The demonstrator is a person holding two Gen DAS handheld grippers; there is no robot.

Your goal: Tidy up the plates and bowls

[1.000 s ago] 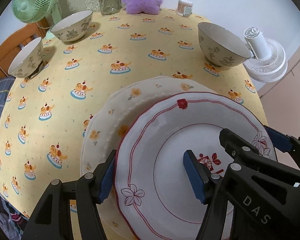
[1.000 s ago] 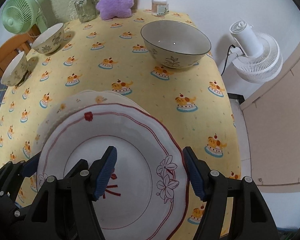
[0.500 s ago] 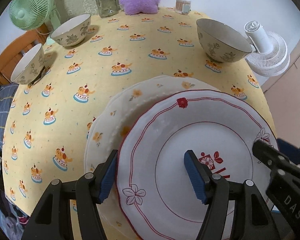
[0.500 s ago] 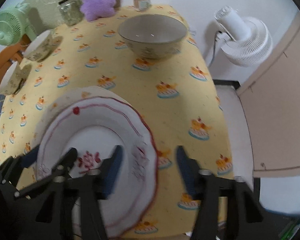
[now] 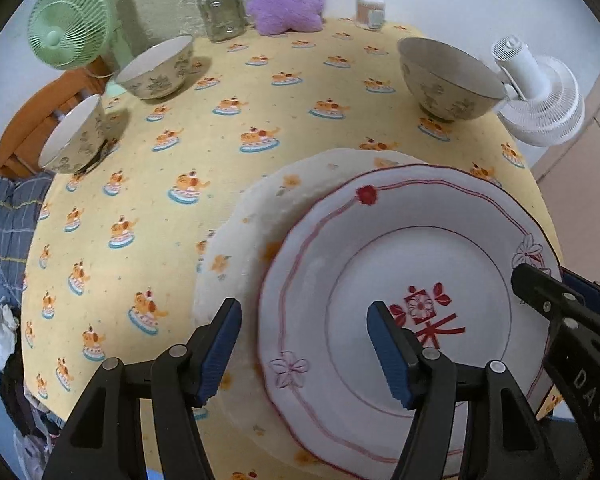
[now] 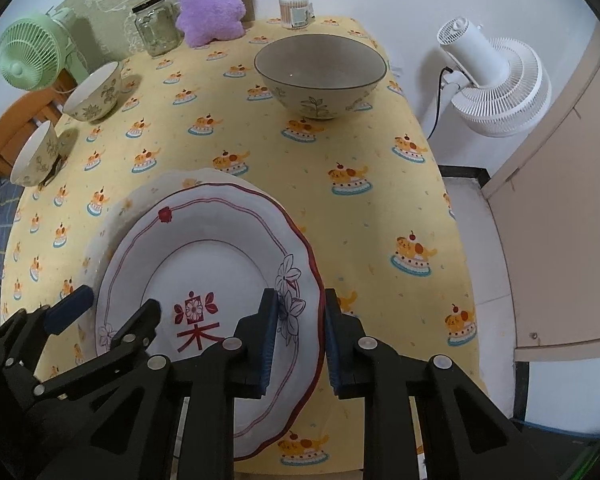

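We have the red-trimmed white plate [image 6: 204, 264] lying on the cream plate with orange flowers [image 5: 260, 216] at the near edge of the yellow-clothed worktop [image 6: 360, 216], so the plates look stacked. Our right tongs [image 6: 300, 336] have just been closing, with the red-trimmed plate's rim between the jaws; our left tongs [image 5: 304, 348] stand spread over its other rim, gripping nothing. Three floral bowls [image 6: 320, 76] sit well apart, not yet gathered.

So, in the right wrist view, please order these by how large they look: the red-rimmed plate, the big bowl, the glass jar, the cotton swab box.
1. red-rimmed plate, though it is nearest the camera
2. big bowl
3. glass jar
4. cotton swab box

Jar and box stand equally far back, so that order is fair.
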